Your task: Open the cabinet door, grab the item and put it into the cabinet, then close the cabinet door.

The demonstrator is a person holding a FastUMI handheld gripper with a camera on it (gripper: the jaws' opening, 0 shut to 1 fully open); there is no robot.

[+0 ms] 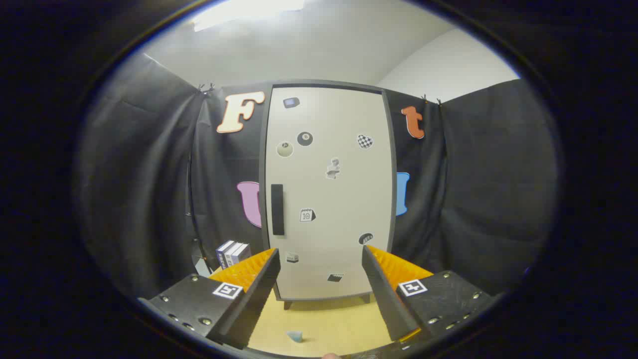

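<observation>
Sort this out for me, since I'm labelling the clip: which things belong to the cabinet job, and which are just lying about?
Job:
- cabinet door, shut
- its dark handle
- small pale blue item on the table, between the fingers
- hand-held gripper, open, holding nothing

Lying about:
- boxes left of the cabinet
- stickers on the door

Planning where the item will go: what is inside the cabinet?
Cannot be seen: the cabinet door is shut, covering the inside. Only stickers and the dark handle show on its front. The gripper is open, empty, facing it.
</observation>
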